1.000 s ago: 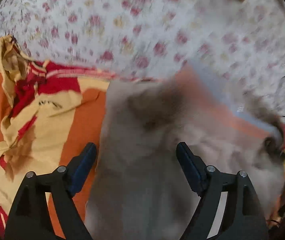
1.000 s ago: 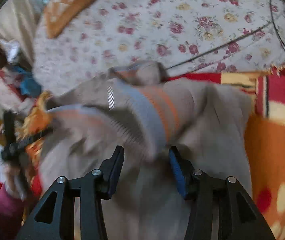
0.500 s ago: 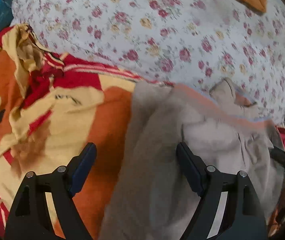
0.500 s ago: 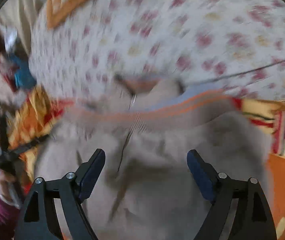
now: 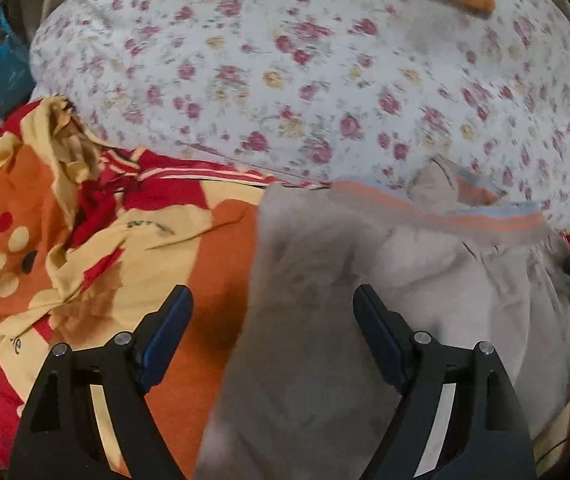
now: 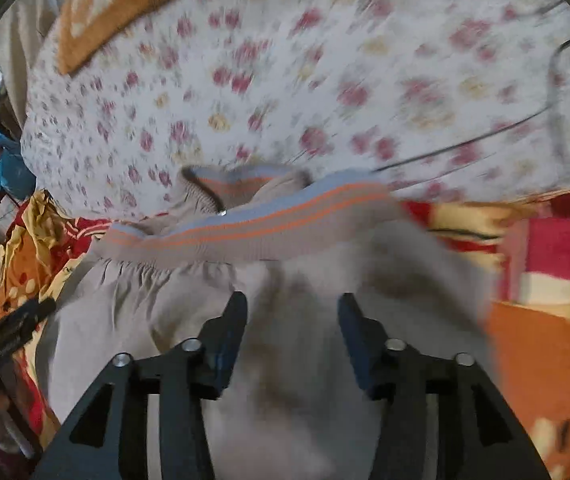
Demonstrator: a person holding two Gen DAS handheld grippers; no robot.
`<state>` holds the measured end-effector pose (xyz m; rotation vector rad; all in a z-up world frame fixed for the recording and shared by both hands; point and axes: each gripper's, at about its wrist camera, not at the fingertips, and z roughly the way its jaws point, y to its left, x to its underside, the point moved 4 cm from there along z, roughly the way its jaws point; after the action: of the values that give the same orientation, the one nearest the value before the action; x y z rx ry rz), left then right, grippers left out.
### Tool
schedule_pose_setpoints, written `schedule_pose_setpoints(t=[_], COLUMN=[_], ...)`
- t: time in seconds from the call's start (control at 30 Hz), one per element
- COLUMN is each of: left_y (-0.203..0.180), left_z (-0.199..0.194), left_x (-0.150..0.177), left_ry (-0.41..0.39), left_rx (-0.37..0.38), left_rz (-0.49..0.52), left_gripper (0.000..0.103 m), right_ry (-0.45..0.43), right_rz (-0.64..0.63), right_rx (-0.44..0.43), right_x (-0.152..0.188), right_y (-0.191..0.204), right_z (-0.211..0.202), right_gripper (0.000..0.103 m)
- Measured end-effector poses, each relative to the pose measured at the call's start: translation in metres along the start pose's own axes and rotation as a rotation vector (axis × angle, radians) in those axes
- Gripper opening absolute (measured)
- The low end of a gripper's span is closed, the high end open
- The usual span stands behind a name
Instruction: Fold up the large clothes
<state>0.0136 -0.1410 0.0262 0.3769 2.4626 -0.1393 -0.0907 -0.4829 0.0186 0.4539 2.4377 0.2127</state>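
From the left wrist view, the gray top point(image 5: 325, 320) lay spread on the orange and red blanket point(image 5: 85, 240), with the flowery sheet point(image 5: 285, 60) behind it. Its striped hem point(image 5: 465, 216) sat at the far edge, and part of it looked bunched up. The left gripper point(image 5: 273, 316) hung just over the near left side of the cloth, pointing forward and a little down. Its two fingers were wide apart and held nothing. One finger was over the blanket and one over the top. If it pinched there, it might grab the blanket too, and the fold would drag the bedding along.

From the right wrist view, the same gray top filled the middle, with the striped hem point(image 6: 265, 224) running across above the fingers. The right gripper point(image 6: 293, 320) was low over the cloth and pointed toward the hem. Its fingers were apart with cloth showing between them, not squeezed. The picture was blurry, so the hand seemed to be moving fast. A fast grab could catch only a thin bit, and the soft cloth could slip and crumple.
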Motion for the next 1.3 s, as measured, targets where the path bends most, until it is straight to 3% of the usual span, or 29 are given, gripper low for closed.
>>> schedule_pose_setpoints(t=[0.07, 0.17, 0.23, 0.27, 0.37, 0.53, 0.67, 0.93, 1.07, 1.13, 1.3], left_y=[-0.009, -0.01, -0.002, 0.002, 0.009, 0.006, -0.001, -0.008, -0.009, -0.01, -0.012], left_z=[0.015, 0.032, 0.035, 0.036, 0.03, 0.014, 0.008, 0.01, 0.015, 0.017, 0.017], left_x=[0.007, 0.016, 0.016, 0.016, 0.015, 0.018, 0.021, 0.022, 0.021, 0.021, 0.022], left_ry=[0.042, 0.04, 0.038, 0.056, 0.088, 0.051, 0.035, 0.02, 0.021, 0.021, 0.025], left_rx=[-0.019, -0.028, -0.025, -0.011, 0.009, -0.017, -0.033, -0.045, -0.037, -0.035, -0.038], left_rz=[0.034, 0.016, -0.045, -0.072, -0.117, -0.068, -0.014, 0.036, 0.034, 0.034, 0.031], left_gripper=[0.083, 0.09, 0.097, 0.098, 0.097, 0.097, 0.097, 0.097, 0.097, 0.097, 0.097], right_ry=[0.001, 0.039, 0.004, 0.001, -0.007, -0.054, -0.051, -0.074, 0.006, 0.051, 0.053], right_rz=[-0.035, -0.082, -0.025, 0.0, 0.036, 0.006, -0.011, 0.034, 0.052, 0.074, 0.033], right_rx=[0.039, 0.203, 0.174, 0.172, 0.155, 0.095, 0.064, 0.162, 0.242, 0.238, 0.252], right_x=[0.009, 0.022, 0.024, 0.022, 0.019, 0.015, 0.01, -0.013, -0.02, -0.017, -0.017], right_y=[-0.01, -0.04, -0.055, -0.058, -0.058, -0.028, -0.004, -0.013, -0.033, -0.04, -0.034], right_z=[-0.004, 0.023, 0.026, 0.023, 0.001, -0.029, -0.023, 0.023, 0.062, 0.078, 0.068], right_gripper=[0.051, 0.045, 0.044, 0.04, 0.043, 0.049, 0.05, 0.05, 0.05, 0.05, 0.05])
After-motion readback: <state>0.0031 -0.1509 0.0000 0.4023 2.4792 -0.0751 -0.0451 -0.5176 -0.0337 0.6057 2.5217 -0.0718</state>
